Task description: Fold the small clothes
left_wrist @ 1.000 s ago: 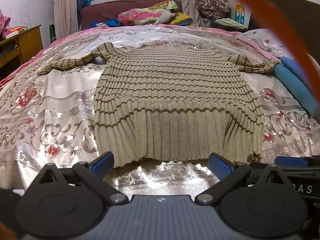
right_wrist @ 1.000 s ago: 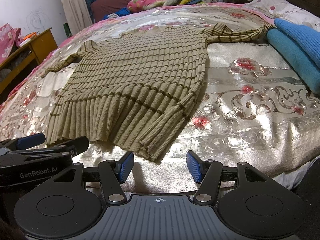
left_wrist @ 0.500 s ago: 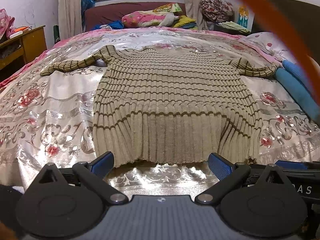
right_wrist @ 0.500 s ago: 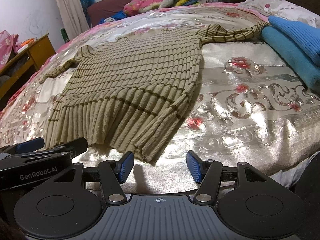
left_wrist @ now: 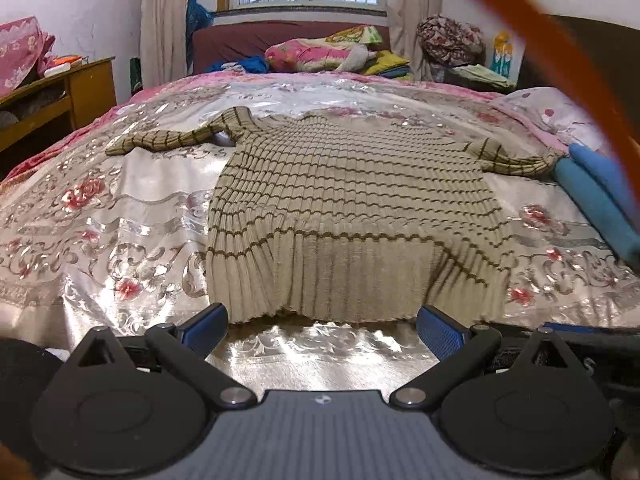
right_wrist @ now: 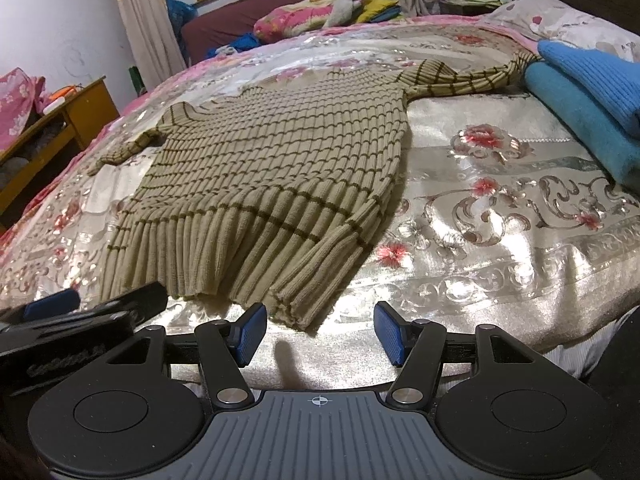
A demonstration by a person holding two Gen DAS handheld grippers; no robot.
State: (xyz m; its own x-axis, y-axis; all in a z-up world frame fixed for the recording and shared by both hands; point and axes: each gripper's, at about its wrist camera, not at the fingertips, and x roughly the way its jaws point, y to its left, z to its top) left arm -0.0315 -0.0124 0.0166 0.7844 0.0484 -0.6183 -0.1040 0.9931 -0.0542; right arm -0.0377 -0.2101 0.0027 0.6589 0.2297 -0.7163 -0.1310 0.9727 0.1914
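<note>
A beige ribbed sweater with thin brown stripes lies flat on the bed, sleeves spread out to both sides, hem toward me. My left gripper hangs open just short of the hem's middle, nothing between its blue pads. In the right wrist view the same sweater stretches away to the upper left. My right gripper stands open just in front of the hem's right corner, which curls slightly off the cover. The left gripper's body shows at the lower left of that view.
A shiny floral bedspread covers the bed. Folded blue knitwear lies at the right, touching the sweater's right cuff. A wooden desk stands left of the bed. Pillows and clothes pile up at the headboard. An orange strap crosses the lens.
Both grippers have dropped lower and tilted up, so more of the room's far end shows. The sweater has not moved, and both grippers stay open.
</note>
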